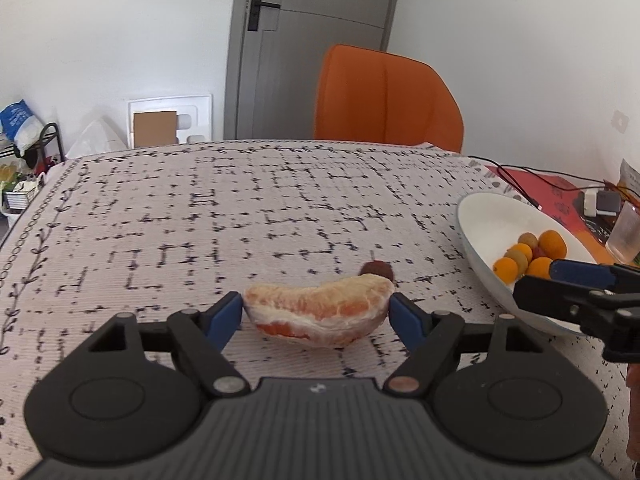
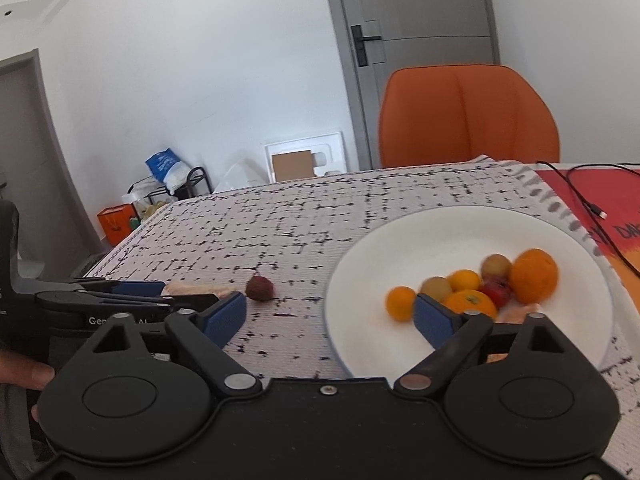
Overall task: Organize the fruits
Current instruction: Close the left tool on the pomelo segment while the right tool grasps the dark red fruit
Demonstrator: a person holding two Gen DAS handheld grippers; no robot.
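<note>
My left gripper is shut on a peeled pomelo segment, its blue pads touching both ends, low over the patterned tablecloth. A small dark red lychee lies just behind it; it also shows in the right wrist view. A white plate at the right holds several oranges, kiwis and a red fruit. My right gripper is open and empty, hovering at the plate's near left rim. It appears at the right in the left wrist view.
An orange chair stands behind the table's far edge. Black cables run over a red mat to the right of the plate. A clear glass and small adapters sit at the far right. A grey door is behind.
</note>
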